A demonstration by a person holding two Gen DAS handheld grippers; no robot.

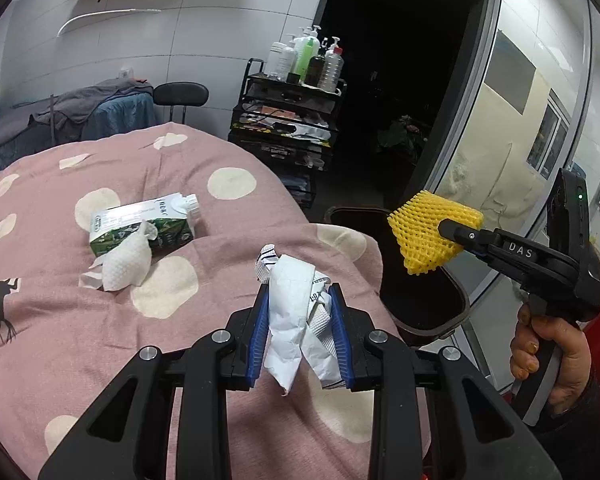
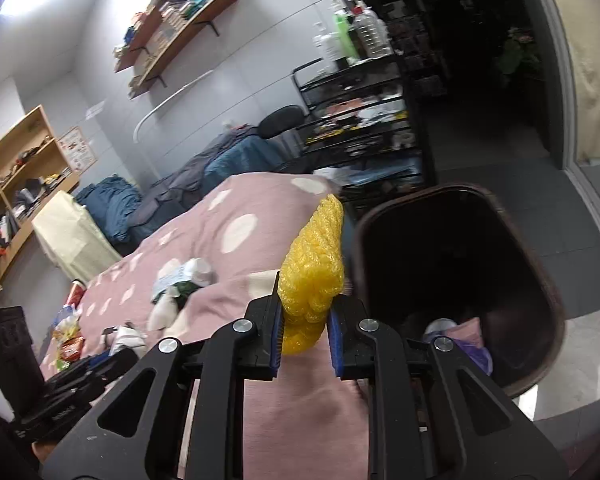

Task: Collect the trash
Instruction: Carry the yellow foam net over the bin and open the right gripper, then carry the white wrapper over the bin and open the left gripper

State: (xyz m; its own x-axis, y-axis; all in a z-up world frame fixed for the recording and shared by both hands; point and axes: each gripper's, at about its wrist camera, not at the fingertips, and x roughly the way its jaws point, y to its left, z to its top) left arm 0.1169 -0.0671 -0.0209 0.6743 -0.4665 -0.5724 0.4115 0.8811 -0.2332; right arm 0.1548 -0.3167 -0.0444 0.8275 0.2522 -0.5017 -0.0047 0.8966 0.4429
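Pink dotted blanket [image 1: 228, 148] over the bed, dark bin [image 2: 548, 304] just beside its edge. On the blanket, green-and-white carton [image 1: 140, 220] touching a white tissue [image 1: 128, 260]. Left tongs [image 1: 300, 320] clamped on crumpled white paper [image 1: 296, 304]; right tongs [image 2: 305, 320] gripping yellow foam net [image 2: 312, 272] near the bin's mouth.
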